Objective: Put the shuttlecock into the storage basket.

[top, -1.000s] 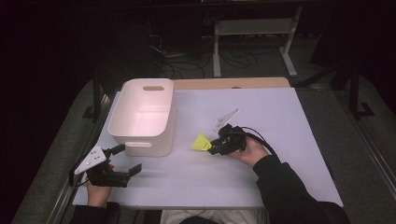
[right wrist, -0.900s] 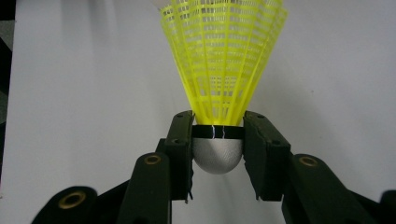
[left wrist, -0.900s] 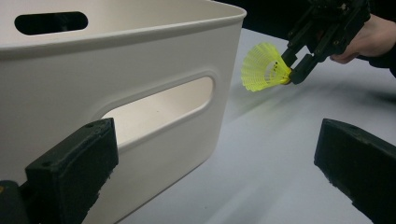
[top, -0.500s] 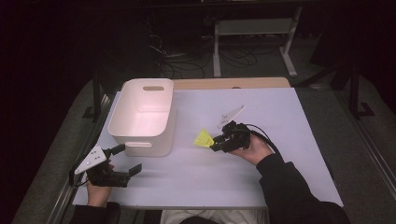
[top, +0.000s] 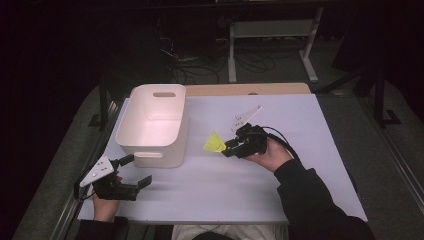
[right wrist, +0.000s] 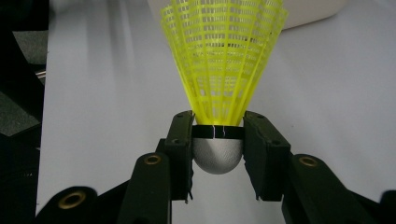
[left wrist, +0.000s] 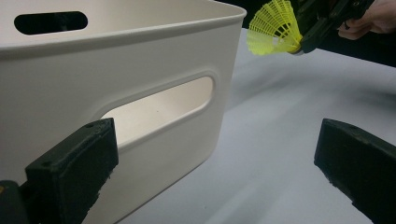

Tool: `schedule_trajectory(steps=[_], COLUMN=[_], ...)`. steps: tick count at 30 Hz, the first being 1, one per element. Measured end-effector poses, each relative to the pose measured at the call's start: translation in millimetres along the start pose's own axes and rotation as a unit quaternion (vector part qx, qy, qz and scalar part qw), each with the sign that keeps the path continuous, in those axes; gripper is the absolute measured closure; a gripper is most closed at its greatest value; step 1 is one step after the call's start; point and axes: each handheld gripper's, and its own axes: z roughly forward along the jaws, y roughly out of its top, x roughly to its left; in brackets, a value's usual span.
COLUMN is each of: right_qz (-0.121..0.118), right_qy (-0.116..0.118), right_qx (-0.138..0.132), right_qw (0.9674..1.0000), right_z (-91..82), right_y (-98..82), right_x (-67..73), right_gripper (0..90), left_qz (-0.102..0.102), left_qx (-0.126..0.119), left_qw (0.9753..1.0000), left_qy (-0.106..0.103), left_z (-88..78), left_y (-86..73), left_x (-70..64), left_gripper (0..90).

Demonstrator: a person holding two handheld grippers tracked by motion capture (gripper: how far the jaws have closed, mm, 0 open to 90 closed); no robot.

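Moved slightly up-frame since earlier: right gripper (top: 231, 148), clamped on yellow plastic mesh shuttlecock (top: 214, 143) at centre frame, beside white plastic bin (top: 177, 137) | handling judged light, skirt crushable; silver cork base (right wrist: 217, 154) gripped | left gripper (top: 137, 172) held wide, lower left.

Light: bright on the white table (top: 300, 125), very dark all around it.
Shadows: soft and grey beside the white bin (top: 152, 125).
Blur: the near black jaws look fuzzy.
Sharp: the yellow shuttlecock (right wrist: 223, 60).
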Motion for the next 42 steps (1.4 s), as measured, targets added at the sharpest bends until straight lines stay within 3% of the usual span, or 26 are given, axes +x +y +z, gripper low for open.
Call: schedule_trajectory(steps=[20, 33, 42], right_qz=[-0.009, -0.027, -0.025], right_qy=[-0.002, -0.006, -0.008], right_qx=[-0.004, -0.010, -0.012], right_qw=[1.0000, 0.9996, 0.9996], right_z=[-11.5, -19.5, -22.6], right_y=[18.4, 37.1, 42.0], right_x=[-0.4, -1.7, -3.2], right_gripper=[62.7, 62.8, 62.7], left_qz=[0.000, 0.000, 0.000], left_qx=[0.000, 0.001, 0.001], left_qw=[1.0000, 1.0000, 1.0000], left_qy=[-0.001, -0.002, -0.002], left_z=[0.1, 0.3, 0.3], left_y=[0.0, 0.0, 0.0], left_x=[0.0, 0.0, 0.0], left_gripper=[0.0, 0.0, 0.0])
